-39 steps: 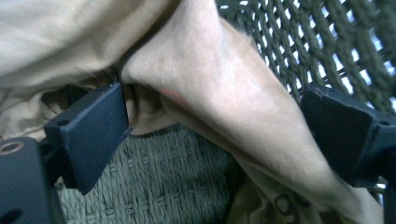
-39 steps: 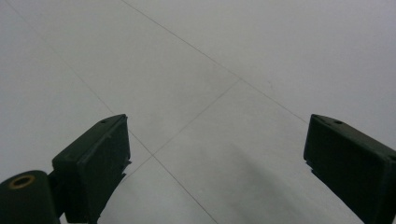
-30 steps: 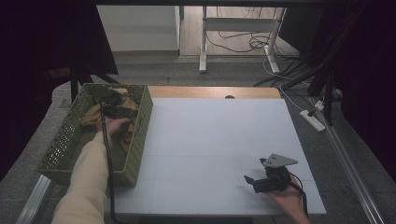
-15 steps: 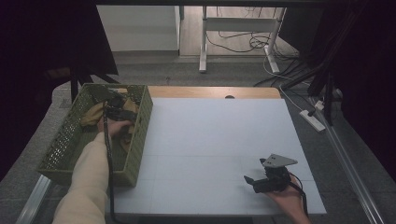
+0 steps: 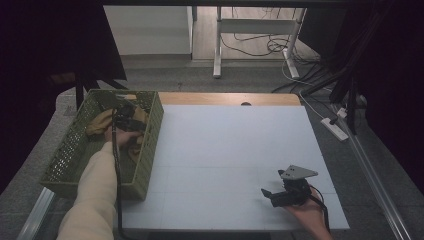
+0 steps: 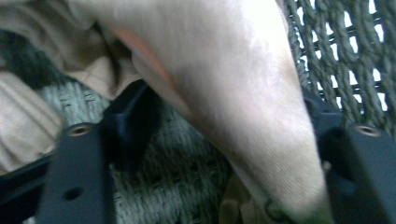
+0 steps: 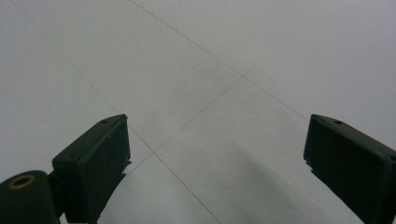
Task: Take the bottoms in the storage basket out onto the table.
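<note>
A green mesh basket (image 5: 152, 135) stands at the table's left edge with a tan cloth (image 5: 100, 122) bunched inside. My left gripper (image 5: 125, 122) reaches down into the basket, held by a hand in a cream sleeve. In the left gripper view a raised fold of the tan cloth (image 6: 233, 93) spans the gap between the jaws (image 6: 224, 126), which have just been closing and now press on it from both sides. A grey-green knitted fabric (image 6: 187, 172) lies beneath. My right gripper (image 5: 270, 196) rests on the white table near the front right, open, with bare tabletop between its jaws (image 7: 217, 154).
The basket's woven wall (image 6: 355, 56) rises close behind the left jaws. The white tabletop (image 5: 235, 150) stretches between basket and right gripper. Beyond the table's far edge are desk legs and cables (image 5: 250, 45) on the floor, and a power strip (image 5: 336, 129) at the right.
The left hand has shifted only slightly inside the basket. The right gripper has stayed where it was.
</note>
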The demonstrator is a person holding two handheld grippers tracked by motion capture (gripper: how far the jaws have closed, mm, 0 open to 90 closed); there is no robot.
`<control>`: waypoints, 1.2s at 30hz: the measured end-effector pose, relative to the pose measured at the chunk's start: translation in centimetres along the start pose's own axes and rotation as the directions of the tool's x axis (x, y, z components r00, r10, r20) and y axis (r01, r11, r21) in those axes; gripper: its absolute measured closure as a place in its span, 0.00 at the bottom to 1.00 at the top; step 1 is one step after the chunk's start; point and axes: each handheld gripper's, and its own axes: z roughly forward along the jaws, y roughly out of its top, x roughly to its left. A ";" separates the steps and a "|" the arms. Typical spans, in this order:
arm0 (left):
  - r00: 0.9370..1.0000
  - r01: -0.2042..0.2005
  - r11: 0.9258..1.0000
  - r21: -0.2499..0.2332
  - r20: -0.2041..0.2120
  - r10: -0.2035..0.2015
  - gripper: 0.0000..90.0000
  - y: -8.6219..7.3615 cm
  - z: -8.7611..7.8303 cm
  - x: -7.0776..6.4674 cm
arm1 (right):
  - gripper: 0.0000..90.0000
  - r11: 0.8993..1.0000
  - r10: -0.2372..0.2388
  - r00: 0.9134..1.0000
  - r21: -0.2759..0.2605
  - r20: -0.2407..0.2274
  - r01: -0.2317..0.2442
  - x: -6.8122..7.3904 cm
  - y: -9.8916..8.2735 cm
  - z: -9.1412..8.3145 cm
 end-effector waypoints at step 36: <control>0.999 -0.039 0.984 -0.172 -0.006 0.039 0.90 0.2 -3.5 -0.7 | 0.08 1.000 -0.006 1.000 0.006 0.008 0.006 0.1 0.0 0.0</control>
